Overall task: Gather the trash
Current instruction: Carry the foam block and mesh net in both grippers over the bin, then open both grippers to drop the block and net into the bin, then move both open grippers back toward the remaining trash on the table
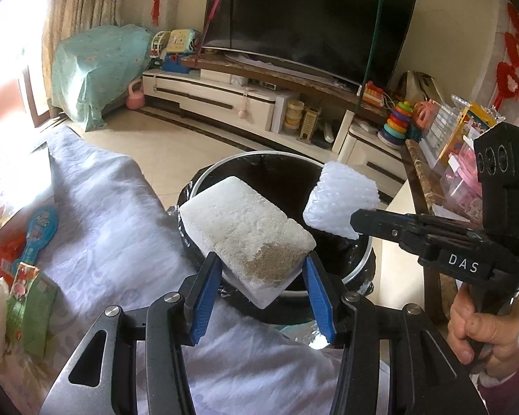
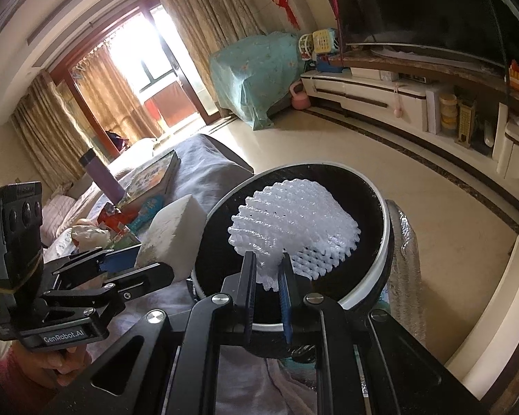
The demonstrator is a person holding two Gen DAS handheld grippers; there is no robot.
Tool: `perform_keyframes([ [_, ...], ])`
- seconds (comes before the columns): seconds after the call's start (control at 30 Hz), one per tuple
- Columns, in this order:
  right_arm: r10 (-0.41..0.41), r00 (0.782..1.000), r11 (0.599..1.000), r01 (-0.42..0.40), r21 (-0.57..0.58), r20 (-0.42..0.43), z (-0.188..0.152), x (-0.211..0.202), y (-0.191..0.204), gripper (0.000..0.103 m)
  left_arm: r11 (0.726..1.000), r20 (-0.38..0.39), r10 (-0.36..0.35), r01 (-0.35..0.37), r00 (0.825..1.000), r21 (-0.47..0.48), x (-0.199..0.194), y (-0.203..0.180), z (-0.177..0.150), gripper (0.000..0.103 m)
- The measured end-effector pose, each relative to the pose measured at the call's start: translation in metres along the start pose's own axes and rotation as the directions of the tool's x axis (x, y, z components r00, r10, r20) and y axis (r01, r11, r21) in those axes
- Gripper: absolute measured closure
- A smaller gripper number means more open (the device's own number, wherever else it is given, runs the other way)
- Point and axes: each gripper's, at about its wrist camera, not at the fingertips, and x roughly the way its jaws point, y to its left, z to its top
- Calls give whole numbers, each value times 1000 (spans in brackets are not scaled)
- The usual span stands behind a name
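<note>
1. Left claw (image 1: 263,269): clenched on a white foam block (image 1: 245,228), blue pads pressing its two long sides near the lower, brown-stained end; block held out over the near rim of the bin (image 1: 360,269).
2. Right claw (image 2: 267,269): clenched nearly flat on a corner of a white foam net (image 2: 294,228); rest of the net hanging free over the dark mouth of the bin.
3. Block, by its look: very light, stiff, but crumbly on the surface. Likely to dent or shed grains under a hard squeeze. Best taken across the narrow width, as here, with mild pressure only.
4. Net, by its look: almost weightless, soft, springy, full of holes. Collapses between the pads, so only a pinch on an edge works; no danger of breaking.
5. Both pieces not slippery, yet so light that a draught or a quick swing could carry them past the rim on release.
6. More litter lying on the grey cloth (image 1: 103,207) of the table, well apart from the bin: a green packet (image 1: 31,311), among others.
</note>
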Motion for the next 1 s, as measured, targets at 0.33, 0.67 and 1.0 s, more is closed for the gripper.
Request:
perform_keyframes([
  [0.33,-5,1000,1000,5,11,-17,4,7,-7,87,1000,-39,-17,17,999,-14,26,2,12,54],
  [0.67,11,1000,998,-10,59,-24,7,9,-19,56,999,-45,-7,5,999,-43,36,4,15,42],
  [1.0,14,1000,997,-16,76,25,-2,-6,-4,34,990,9,-4,5,1000,-139,1,22,-25,39],
])
